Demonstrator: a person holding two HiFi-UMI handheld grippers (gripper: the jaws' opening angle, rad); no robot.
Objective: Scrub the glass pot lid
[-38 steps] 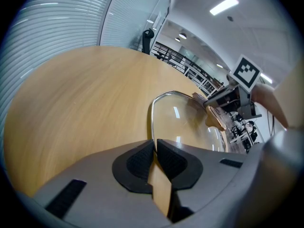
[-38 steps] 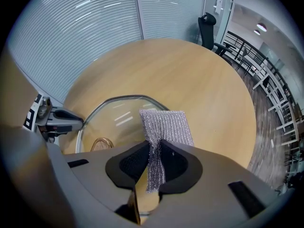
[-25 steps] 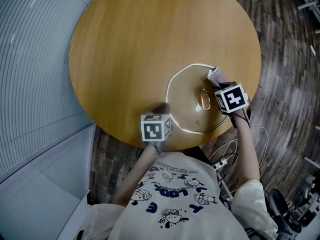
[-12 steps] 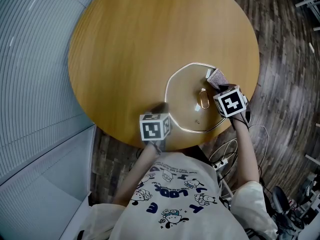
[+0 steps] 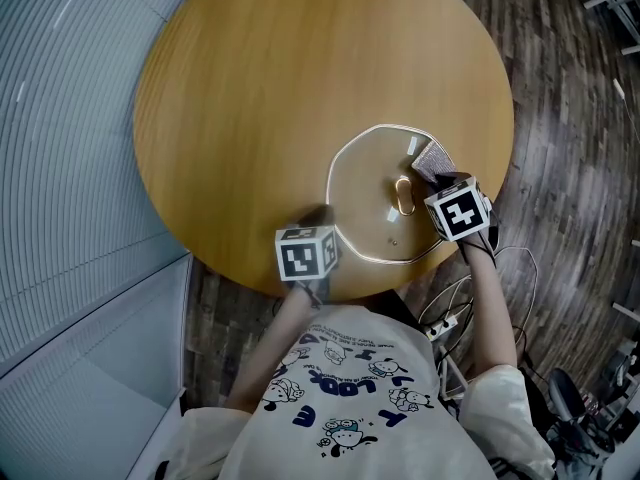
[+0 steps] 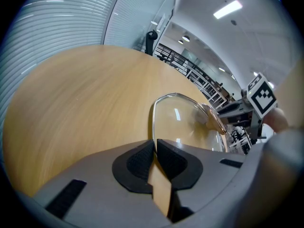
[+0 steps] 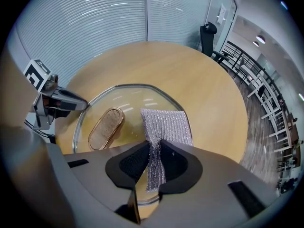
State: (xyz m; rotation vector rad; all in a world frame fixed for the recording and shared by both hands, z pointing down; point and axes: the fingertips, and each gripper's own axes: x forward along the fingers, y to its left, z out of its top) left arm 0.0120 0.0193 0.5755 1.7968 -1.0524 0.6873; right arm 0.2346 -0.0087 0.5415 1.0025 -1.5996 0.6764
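Lid [image 5: 372, 183] lies flat on table [image 5: 260, 88], close to the near edge, knob [image 5: 404, 195] up.

Left gripper [image 6: 155, 148]: jaws clenched on the lid's metal rim, at the side toward the person. Thin bite only.

Right gripper [image 7: 154, 158]: jaws clamped on one end of a silver mesh pad [image 7: 166, 125]. The free end lies on the glass, just beside the knob.

Risks, as judged:
- Rim grip is narrow and the glass is slick. A hard stroke could pivot the lid about the left jaws or pull it free.
- Lid sits near the table edge, so a slip toward the person may send it off.
- Pad is held by a small fold, and drag could tug it out.
- A stroke toward the knob may snag the mesh.
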